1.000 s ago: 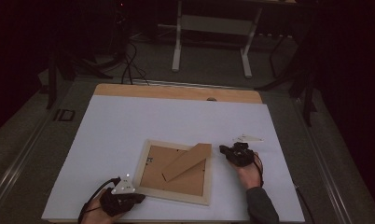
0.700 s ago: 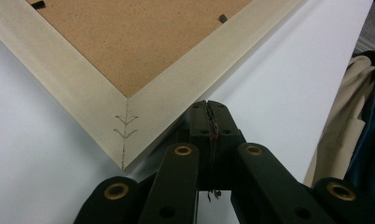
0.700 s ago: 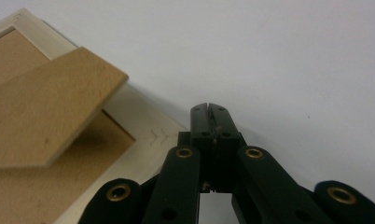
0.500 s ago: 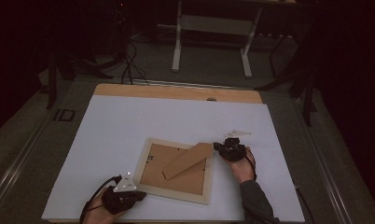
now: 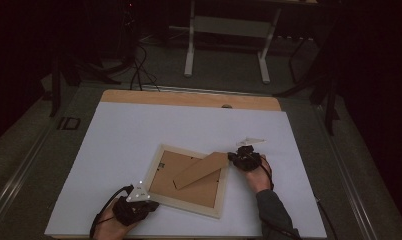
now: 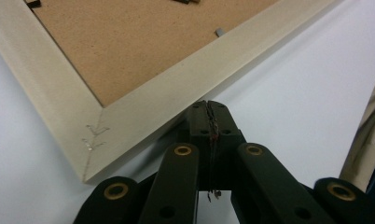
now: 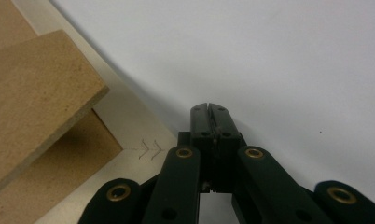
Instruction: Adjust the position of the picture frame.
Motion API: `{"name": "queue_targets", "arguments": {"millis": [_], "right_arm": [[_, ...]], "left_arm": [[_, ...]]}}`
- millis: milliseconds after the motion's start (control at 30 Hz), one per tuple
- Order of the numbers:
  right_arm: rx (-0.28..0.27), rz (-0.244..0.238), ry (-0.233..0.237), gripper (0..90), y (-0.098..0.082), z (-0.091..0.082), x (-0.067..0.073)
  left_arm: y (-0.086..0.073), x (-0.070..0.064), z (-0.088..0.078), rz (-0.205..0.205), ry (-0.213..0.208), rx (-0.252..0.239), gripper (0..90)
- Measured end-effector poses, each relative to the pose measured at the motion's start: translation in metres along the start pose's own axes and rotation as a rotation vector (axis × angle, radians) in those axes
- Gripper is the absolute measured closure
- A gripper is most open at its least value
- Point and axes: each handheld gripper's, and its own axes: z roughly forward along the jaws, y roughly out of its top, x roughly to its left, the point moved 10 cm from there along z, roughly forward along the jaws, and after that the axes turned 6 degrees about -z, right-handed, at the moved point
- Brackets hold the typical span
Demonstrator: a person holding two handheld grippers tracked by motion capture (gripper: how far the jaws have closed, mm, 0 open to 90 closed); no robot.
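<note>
**Frame steadied at two corners, stand leg not yet gripped**

The picture frame point(image 5: 187, 180) lies face down on the white tabletop point(image 5: 139, 135), lower centre of the high view, turned slightly off square. Its brown backing board point(image 6: 143, 42) faces up, and the stand leg point(image 5: 201, 170) lies diagonally across it, its upper end overhanging the frame's right corner.

Your left gripper point(image 5: 134, 209) sits at the lower left of the high view, at the frame's near corner. In the left gripper view its jaws are pressed together, holding nothing, with the tips right against the outer edge of the pale moulding beside the stapled mitre joint point(image 6: 96, 136).

Your right gripper point(image 5: 243, 160) is at centre right of the high view, at the frame's right corner. In the right gripper view its jaws are likewise pressed together and empty, tips just off the moulding's outer edge near a second stapled joint point(image 7: 150, 150); whether they touch it I cannot tell. The stand leg's end point(image 7: 36, 93) fills the left of that view.

Judgement: you are squaring or bracing the frame from two opposite corners. To handle the leg next, the right jaws must spread first, then come in around its overhanging end; keep the left pressing so the frame does not slide.
</note>
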Motion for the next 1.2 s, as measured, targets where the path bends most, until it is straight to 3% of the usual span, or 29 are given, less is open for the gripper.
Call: {"name": "queue_targets", "arguments": {"millis": [400,767,1200], "right_arm": [[0.013,-0.03,0.019,89.5,0.001,0.002,0.001],[0.03,-0.063,0.015,89.4,-0.004,0.001,0.003],[0.033,-0.088,0.013,89.5,-0.007,-0.003,0.008]], "left_arm": [[0.006,0.007,0.003,-0.026,0.014,0.005,90.0],[0.013,0.011,0.008,-0.083,0.025,-0.006,90.0],[0.021,0.014,0.015,-0.096,0.04,-0.015,90.0]]}}
